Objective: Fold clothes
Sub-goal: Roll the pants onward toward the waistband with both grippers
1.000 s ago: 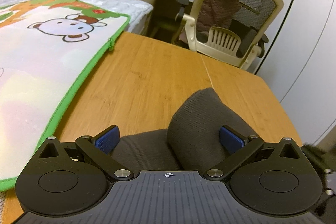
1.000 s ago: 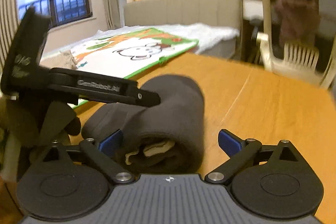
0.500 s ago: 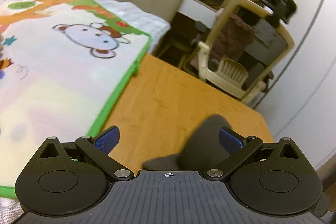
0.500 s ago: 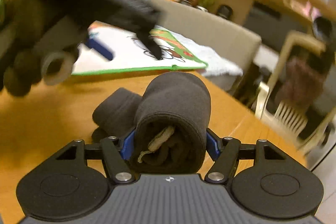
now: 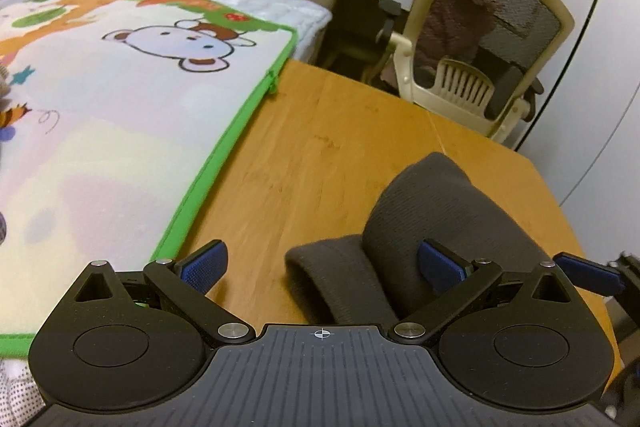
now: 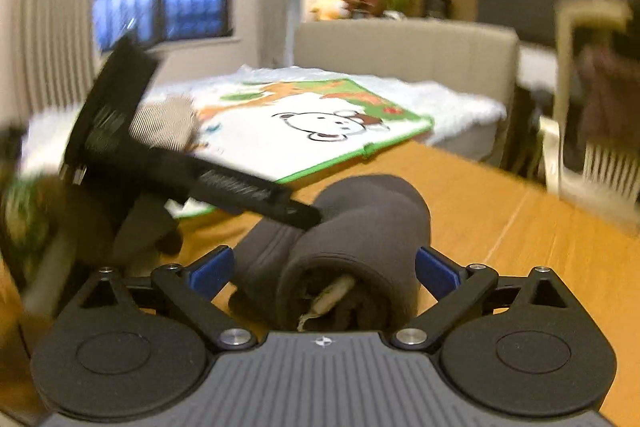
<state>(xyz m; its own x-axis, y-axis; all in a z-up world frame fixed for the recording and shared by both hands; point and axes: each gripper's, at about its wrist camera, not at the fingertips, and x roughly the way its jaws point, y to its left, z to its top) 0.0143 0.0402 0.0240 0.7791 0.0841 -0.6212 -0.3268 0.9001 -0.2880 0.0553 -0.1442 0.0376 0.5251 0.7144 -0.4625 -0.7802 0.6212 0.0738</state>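
A dark grey rolled garment lies on the wooden table. In the right wrist view the roll faces me end-on, with a pale tag showing inside. My left gripper is open, with the roll's near end between its blue pads. My right gripper is open and straddles the roll without gripping it. The left gripper also shows in the right wrist view, above the roll's left side. A blue pad of the right gripper shows at the far right of the left wrist view.
A cartoon play mat with a green border covers the bed to the left and overlaps the table edge. A beige mesh office chair stands beyond the table's far edge. A striped cloth lies on the mat.
My right gripper was shut on the roll half a second ago and has opened. My left gripper has come back down over the roll's near end.
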